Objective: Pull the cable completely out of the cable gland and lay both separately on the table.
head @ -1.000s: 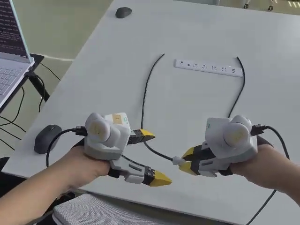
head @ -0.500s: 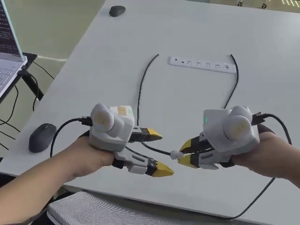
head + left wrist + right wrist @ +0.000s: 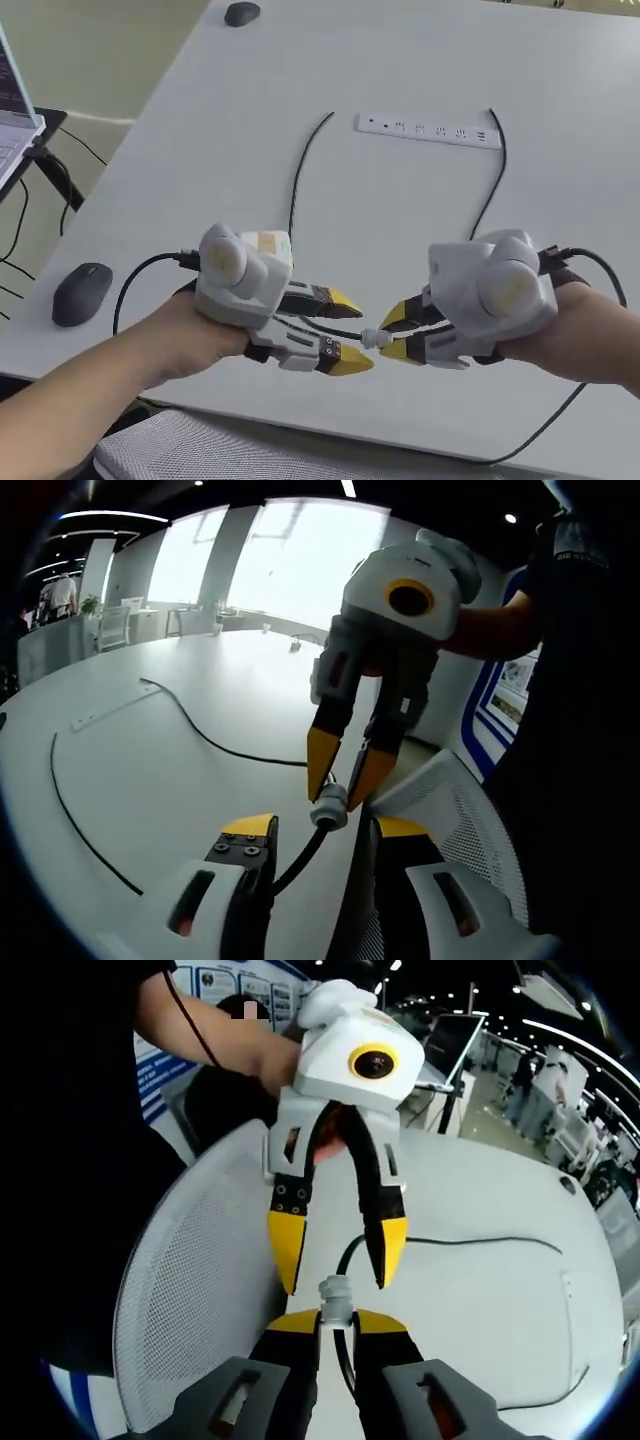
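**Q:** What is nearest the viewer?
**A:** A grey mesh chair back (image 3: 190, 450), on the near side of the cable gland (image 3: 372, 338). Just past the chair, two hand-held grippers meet at the gland, over the near edge of a white table (image 3: 420, 230).

**Q:** Where exactly is the gland?
**A:** It is small and white, and it hangs in the air between the two grippers. The right gripper (image 3: 388, 335) pinches it from the right, with its jaws drawn narrow around it. That grip looks the same as a second ago.

**Q:** And the other one?
**A:** The left gripper (image 3: 354, 332) points at the gland from the left, with its jaws spread and clamping nothing. The black cable (image 3: 298, 857) leaves the gland and runs between those jaws. I cannot tell whether it touches them. A second ago the yellow tips stood apart from the gland. Now they are just beside it.

**Q:** Is the cable out?
**A:** No, its end sits in the gland. Beyond the gland it lies curving away across the table.

**Q:** What lies farther off?
**A:** A dark mouse (image 3: 82, 293) is well left of the gland. A white power strip (image 3: 428, 131) lies far beyond the gland. A second mouse (image 3: 241, 13) is farther still.
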{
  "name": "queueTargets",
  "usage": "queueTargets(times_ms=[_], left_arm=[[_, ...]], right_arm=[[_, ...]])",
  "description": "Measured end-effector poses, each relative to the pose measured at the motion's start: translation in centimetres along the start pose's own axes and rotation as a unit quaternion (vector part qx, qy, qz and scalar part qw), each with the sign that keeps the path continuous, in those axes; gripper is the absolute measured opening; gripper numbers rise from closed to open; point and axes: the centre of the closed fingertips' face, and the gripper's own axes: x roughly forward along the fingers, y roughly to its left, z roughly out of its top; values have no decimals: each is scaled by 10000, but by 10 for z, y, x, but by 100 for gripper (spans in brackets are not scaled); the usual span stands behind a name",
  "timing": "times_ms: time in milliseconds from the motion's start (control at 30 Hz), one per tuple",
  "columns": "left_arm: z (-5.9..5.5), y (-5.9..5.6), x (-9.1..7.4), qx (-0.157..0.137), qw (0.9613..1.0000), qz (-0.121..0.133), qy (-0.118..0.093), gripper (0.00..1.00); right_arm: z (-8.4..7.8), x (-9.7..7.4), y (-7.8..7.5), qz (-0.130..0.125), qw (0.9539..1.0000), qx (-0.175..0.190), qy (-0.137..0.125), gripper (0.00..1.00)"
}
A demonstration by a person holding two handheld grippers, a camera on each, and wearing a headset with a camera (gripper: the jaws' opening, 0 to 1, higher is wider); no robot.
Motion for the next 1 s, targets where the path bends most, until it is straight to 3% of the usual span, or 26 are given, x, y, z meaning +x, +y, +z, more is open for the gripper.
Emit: queueTargets(times_ms=[233, 433, 833, 1000], left_arm=[[3, 0, 2, -79, 9999, -109, -87, 28], [-2, -4, 6, -62, 9997, -233, 21, 18], [-5, -6, 8, -68, 9995, -279, 91, 16], [-4, -7, 6, -36, 9997, -239, 78, 15]], right_arm=[[0, 1, 0, -9, 10000, 4, -62, 6], [0, 1, 2, 19, 10000, -42, -80, 6], [-3, 5, 5, -55, 9993, -365, 3, 7], [-2, 5, 4, -155, 9990, -404, -147, 7]])
